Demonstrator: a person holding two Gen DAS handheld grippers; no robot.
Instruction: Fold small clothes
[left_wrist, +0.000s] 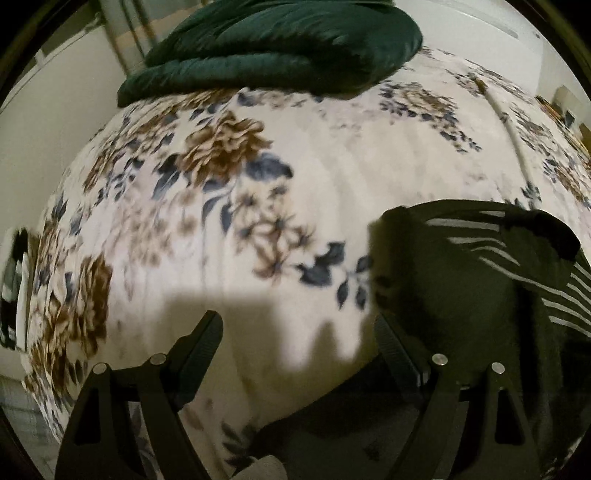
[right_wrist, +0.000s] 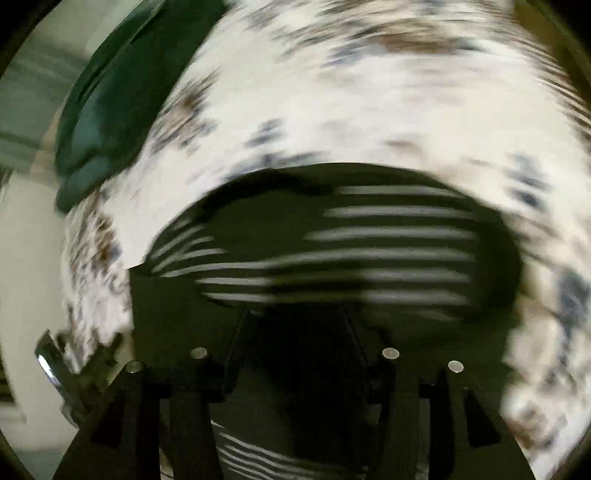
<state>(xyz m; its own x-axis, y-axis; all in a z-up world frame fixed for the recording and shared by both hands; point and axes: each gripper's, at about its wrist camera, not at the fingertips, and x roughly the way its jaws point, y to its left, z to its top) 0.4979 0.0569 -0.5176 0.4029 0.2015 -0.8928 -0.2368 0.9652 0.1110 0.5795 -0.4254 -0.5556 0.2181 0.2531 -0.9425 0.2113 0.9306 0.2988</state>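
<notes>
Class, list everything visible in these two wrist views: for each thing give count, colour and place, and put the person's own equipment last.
Striped garment: one, dark with white stripes, lying on the bedspread just beyond the right gripper.
Green quilt: one, dark green, folded, at the bedspread's far edge.
Bedspread: one, white with brown and blue flowers, under everything.
Left gripper: one, black, open over bare bedspread.
Right gripper: one, black, over the garment; too blurred to tell its state.

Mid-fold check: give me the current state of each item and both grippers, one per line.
Dark garment with white stripes: lying on the bed, partly folded over itself, not yet neat.
Dark green folded blanket: folded, resting at the far end of the bed.
Floral white bedspread: spread flat.
Left gripper: open wide, empty.
Right gripper: over the garment; blur hides any grip.
</notes>
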